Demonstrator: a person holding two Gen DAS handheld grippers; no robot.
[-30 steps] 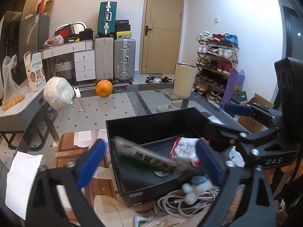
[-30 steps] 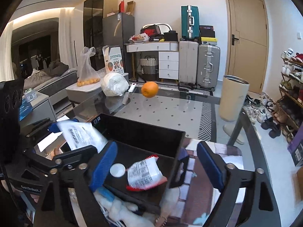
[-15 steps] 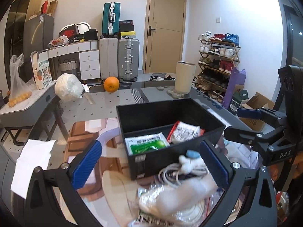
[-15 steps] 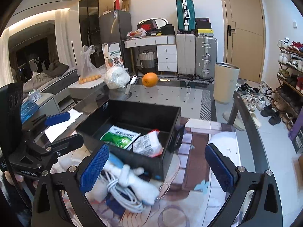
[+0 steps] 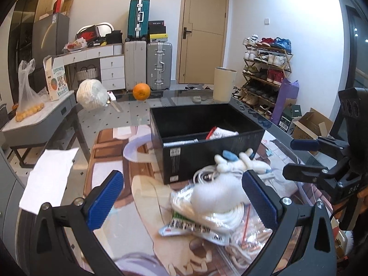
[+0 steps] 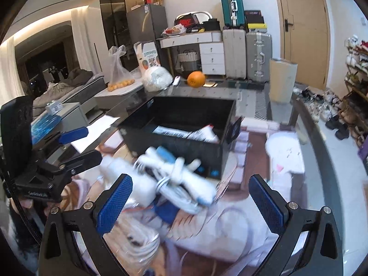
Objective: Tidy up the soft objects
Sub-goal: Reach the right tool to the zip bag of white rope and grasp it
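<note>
1. Grippers: my left gripper [image 5: 181,197] and my right gripper [image 6: 189,202] both stand with jaws spread wide and nothing between the pads; each hangs above the heap on the near side of the black storage box [image 5: 207,138].

2. Target and bearing: the white plush toy [image 5: 220,184] lies on top of the heap, just in front of the box's near wall. In the left wrist view it sits ahead and right of centre, close to the right pad; in the right wrist view the same plush toy [image 6: 184,177] sits almost midway between the pads.

3. Long axis: in the right view the toy runs obliquely, from upper left to lower right, so I judge a wrist turn is needed for the pads to close across its body and not along it. I rate the right gripper the nearer and better aligned.

4. Neighbours: a coiled white cable [image 5: 207,209] lies under and around the toy, touching it, and a green-and-white snack packet [image 5: 193,225] lies just in front. Grabbing cable along with toy is the risk I foresee.

5. Box contents: two packets already lie inside, a green-and-white one [image 6: 170,131] and a red-and-white one [image 5: 220,132]; the near wall cuts off most of each.

6. Limits: the right view is motion-blurred, so the toy's outline and limbs are uncertain; the blue patch [image 6: 165,209] beneath it I cannot identify. How far the cable is tangled with the toy is hidden.
</note>
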